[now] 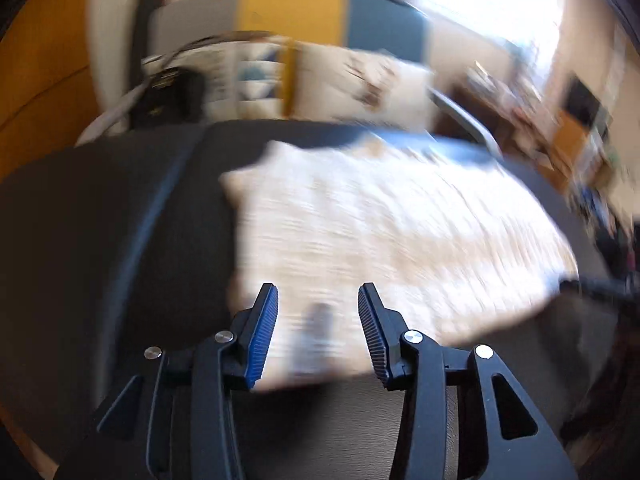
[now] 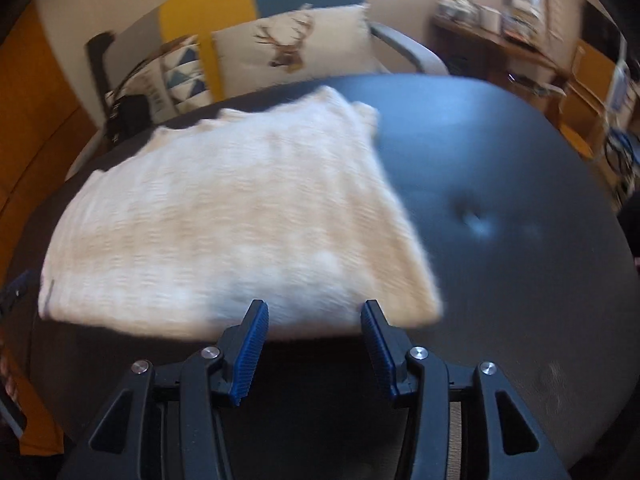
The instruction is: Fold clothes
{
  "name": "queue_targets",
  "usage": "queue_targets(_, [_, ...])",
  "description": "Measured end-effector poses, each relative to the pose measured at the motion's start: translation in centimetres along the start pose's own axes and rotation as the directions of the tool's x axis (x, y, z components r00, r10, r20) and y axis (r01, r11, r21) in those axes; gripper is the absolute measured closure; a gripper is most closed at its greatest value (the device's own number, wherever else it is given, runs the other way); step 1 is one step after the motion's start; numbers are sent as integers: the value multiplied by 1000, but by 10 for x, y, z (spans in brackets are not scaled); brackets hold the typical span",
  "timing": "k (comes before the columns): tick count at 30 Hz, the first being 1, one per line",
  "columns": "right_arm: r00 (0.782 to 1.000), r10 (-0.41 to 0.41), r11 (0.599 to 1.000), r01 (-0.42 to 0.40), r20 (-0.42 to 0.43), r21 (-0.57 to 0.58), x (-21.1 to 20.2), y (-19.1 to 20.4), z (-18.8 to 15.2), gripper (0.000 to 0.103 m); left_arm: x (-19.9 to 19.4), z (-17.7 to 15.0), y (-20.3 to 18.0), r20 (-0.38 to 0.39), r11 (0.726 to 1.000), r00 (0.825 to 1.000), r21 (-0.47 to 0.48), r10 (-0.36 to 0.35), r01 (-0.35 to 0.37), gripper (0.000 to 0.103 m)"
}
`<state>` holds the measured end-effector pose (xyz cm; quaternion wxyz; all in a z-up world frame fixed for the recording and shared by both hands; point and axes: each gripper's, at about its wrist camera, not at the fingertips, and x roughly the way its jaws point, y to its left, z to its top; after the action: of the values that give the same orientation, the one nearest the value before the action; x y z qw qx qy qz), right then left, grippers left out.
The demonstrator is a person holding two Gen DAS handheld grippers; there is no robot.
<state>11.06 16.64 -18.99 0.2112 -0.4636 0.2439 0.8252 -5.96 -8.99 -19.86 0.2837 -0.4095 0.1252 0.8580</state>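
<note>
Knitwear, cream and ribbed, lies spread as a rough rectangle on a dark round tabletop point(image 2: 500, 168): this garment point(image 2: 240, 216) fills the middle and left of the right wrist view and the centre and right of the left wrist view point(image 1: 380, 232). Its shape looks already doubled over, with straight side edges and a bunched corner at the upper middle of the right wrist view, so I judge that a fold or two is done and another is in hand.

The left gripper point(image 1: 318, 316) stands at the bottom centre of its frame with jaws partly apart; the near hem of the garment shows between and beyond them, but the pads do not press on it, and blur hides whether they touch the cloth at all. The right gripper point(image 2: 314, 330) sits likewise at the bottom centre of its frame, jaws partly apart, over the near edge of the garment towards its lower right corner, with nothing pinched.

Both point steeply down at the near hem, one towards each end, which suits lifting that edge evenly so the cloth folds away without skewing.

Beyond the tabletop, at the top of the right wrist view, a cushion with a deer print point(image 2: 288, 46) leans on a seat, well apart from the work.
</note>
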Motion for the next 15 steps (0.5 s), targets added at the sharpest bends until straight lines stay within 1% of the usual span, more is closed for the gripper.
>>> queue_targets(1, [1000, 13, 1000, -12, -23, 23, 4, -10, -3, 54, 10, -3, -9, -42, 999, 999, 33, 5, -3, 58])
queue_targets(2, [1000, 15, 1000, -15, -21, 16, 2, -10, -3, 57, 19, -7, -13, -86, 999, 996, 44, 18, -14, 58])
queue_targets(4, [1000, 5, 1000, -5, -9, 16, -5, -12, -2, 57, 10, -7, -14, -53, 1000, 999, 23, 5, -4, 58])
queue_targets(6, [998, 37, 999, -37, 49, 11, -23, -10, 3, 56, -3, -2, -15, -49, 999, 998, 10, -46, 47, 58])
queue_targets(8, [994, 33, 999, -33, 104, -10, -35, -5, 13, 55, -12, 6, -21, -22, 998, 998, 22, -62, 63, 58])
queue_targets(9, [994, 37, 999, -36, 102, -19, -31, -3, 18, 55, -7, 11, -26, -30, 997, 998, 36, -63, 64, 58])
queue_targets(11, [994, 43, 999, -40, 96, -35, -24, 2, 30, 55, 5, 14, -34, -54, 997, 998, 67, -24, 27, 58])
queue_targets(13, [1000, -14, 999, 15, 20, -36, 4, 0, 35, 55, 27, 14, -39, -90, 996, 996, 86, 17, -9, 57])
queue_targets(14, [999, -37, 999, 36, -29, -32, 19, -3, 34, 54, 34, 14, -40, -91, 996, 995, 91, 31, -22, 54])
queue_targets(15, [999, -42, 997, 42, 4, -62, 20, -1, 33, 54, 30, 13, -42, -75, 995, 997, 98, 34, -26, 54])
